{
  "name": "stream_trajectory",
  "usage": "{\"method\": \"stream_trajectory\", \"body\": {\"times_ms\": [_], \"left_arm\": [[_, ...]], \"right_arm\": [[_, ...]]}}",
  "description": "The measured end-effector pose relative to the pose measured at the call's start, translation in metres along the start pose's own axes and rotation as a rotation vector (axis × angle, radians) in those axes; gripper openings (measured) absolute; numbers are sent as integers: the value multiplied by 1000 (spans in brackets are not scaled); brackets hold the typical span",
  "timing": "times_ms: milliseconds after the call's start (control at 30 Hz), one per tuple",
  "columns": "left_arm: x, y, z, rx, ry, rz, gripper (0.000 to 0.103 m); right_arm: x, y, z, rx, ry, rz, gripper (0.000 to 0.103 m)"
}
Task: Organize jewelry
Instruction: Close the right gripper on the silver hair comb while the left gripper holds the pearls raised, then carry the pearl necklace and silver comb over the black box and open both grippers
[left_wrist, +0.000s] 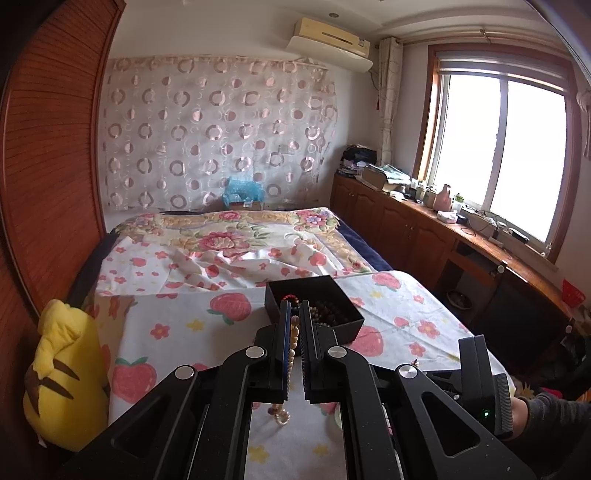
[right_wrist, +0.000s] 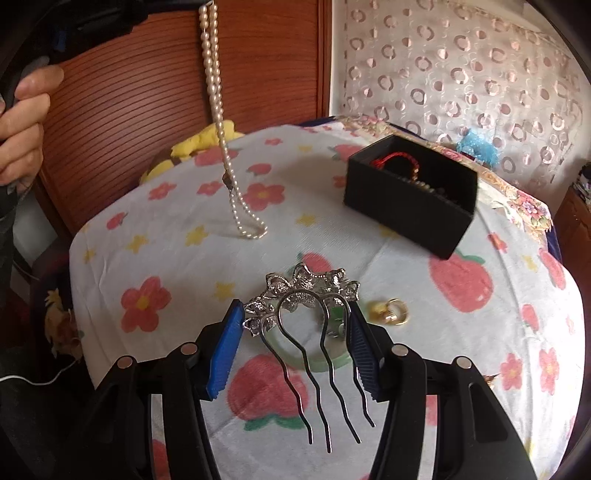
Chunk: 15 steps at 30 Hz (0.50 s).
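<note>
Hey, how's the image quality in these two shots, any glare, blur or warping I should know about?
Left wrist view: the window is blown out white, and the wardrobe bows from fisheye distortion. Right wrist view: even light, the black box looks slightly motion-blurred, and the pearl necklace and hair comb are sharp.

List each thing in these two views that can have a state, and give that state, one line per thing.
left gripper: shut on the pearl necklace
pearl necklace: hanging, lower end on the bedsheet
right gripper: shut on the silver hair comb
silver hair comb: held, prongs toward the camera
black box: open, holds beads
gold ring: lying on the sheet
green bangle: lying flat under the comb
</note>
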<state>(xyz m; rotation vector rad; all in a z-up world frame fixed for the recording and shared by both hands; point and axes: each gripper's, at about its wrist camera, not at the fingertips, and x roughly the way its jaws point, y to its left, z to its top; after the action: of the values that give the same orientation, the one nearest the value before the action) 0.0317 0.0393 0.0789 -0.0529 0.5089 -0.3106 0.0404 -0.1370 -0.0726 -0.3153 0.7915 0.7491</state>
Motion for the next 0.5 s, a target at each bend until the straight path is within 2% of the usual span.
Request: {"method": "stream_trajectory", "body": {"times_ms": [500], "left_arm": [[11,-20,51,68,-61,-6,4]], "right_arm": [[-24,-50,31,42,-70,-51,58]]}}
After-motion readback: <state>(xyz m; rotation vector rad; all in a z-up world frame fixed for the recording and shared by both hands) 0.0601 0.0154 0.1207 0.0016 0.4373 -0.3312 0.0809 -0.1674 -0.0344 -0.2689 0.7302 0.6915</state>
